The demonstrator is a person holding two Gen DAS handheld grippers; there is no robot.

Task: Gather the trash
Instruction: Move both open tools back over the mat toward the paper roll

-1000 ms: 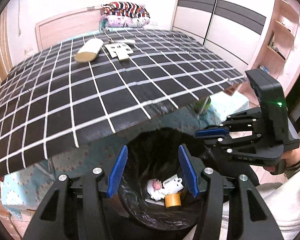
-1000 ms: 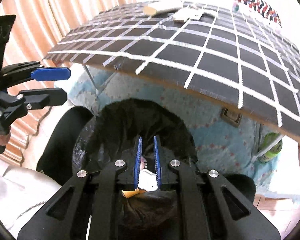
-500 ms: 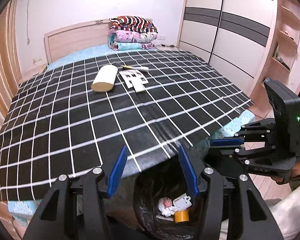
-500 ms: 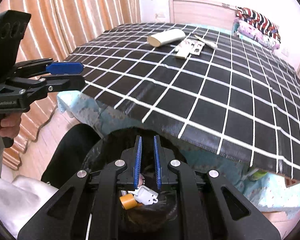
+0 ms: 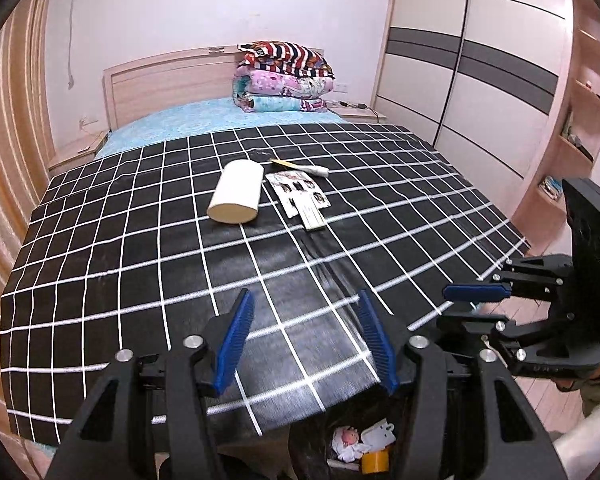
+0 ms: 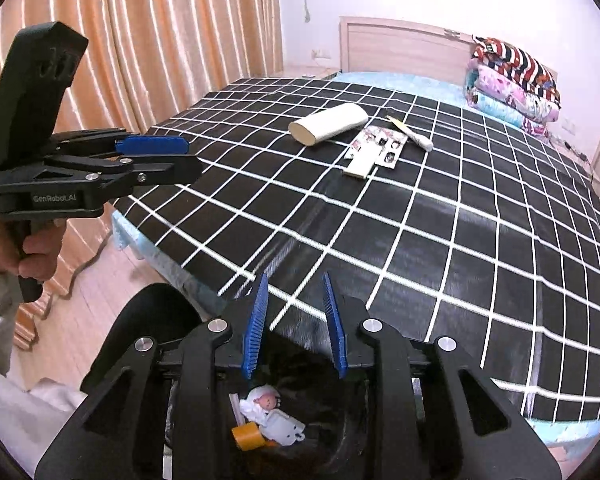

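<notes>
left gripper (image 5: 306, 336): fingers wide, empty | right gripper (image 6: 294, 326): fingers parted, empty | both above trash bin (image 6: 340, 436) | paper roll (image 5: 236, 196) on bed (image 5: 140, 240)

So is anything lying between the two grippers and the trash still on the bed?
Nothing visible. Both the left gripper and right gripper are open and empty, and only bare checked cover lies between them and the flattened roll, the packaging cards and the small wrapped stick.

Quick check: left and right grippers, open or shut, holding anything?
Left gripper: open, empty.
Right gripper: open, empty.
</notes>
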